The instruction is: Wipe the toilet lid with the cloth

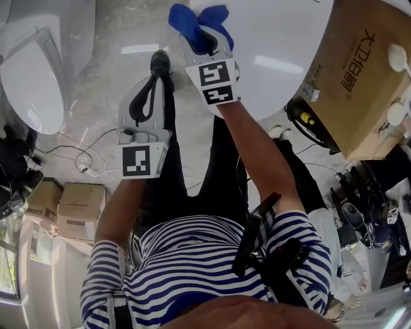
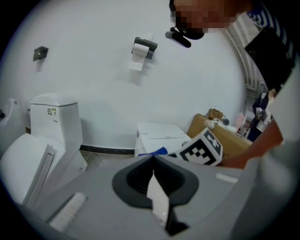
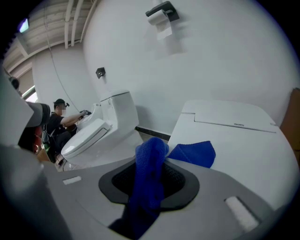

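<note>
One cloth (image 1: 194, 21): clamped in right gripper (image 1: 207, 40), at lid (image 1: 276, 45) edge.
Left gripper (image 1: 151, 87): closed, empty.
Progress: wiping seemingly just starting.

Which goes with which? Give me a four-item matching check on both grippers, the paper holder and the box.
1 right gripper
2 left gripper
3 toilet-paper holder
4 cardboard box

a on the wall
b jaws shut, empty
c brown
d jaws shut on the blue cloth

Pairs: 1-d, 2-b, 3-a, 4-c.
</note>
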A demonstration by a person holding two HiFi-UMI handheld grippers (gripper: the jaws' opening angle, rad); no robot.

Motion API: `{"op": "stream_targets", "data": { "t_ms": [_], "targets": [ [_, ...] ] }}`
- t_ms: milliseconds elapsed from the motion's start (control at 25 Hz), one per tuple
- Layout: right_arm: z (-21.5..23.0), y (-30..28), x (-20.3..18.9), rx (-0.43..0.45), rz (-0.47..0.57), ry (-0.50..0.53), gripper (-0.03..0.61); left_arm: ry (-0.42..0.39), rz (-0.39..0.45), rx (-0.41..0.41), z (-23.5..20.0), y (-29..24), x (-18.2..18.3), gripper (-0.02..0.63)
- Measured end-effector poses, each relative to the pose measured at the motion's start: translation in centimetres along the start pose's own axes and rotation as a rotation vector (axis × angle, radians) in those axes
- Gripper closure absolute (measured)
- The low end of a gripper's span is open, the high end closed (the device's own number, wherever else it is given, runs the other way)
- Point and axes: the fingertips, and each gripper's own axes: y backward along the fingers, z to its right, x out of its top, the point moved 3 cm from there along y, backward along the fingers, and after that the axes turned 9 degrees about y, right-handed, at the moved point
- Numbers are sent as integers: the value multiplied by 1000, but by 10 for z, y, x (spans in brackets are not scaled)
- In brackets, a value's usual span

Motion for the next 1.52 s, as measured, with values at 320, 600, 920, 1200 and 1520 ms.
{"op": "stream_targets", "data": {
  "t_ms": [320, 600, 920, 1200, 1520],
  "targets": [
    [74, 80, 19, -105, 83, -73, 466, -40, 1, -81, 59, -27, 21, 612],
    [180, 187, -15, -312, 111, -97, 465, -74, -4, -168, 144, -48, 21, 612],
    [253, 263, -103, -475, 26, -153, 465, -118, -38, -237, 213, -70, 5, 612],
    [252, 235, -165, -434, -41, -200, 465, -143, -74, -242, 228, -83, -18, 612],
    [244, 201, -184, -369, -88, -199, 466, -145, -90, -223, 220, -90, -27, 612]
  ]
}}
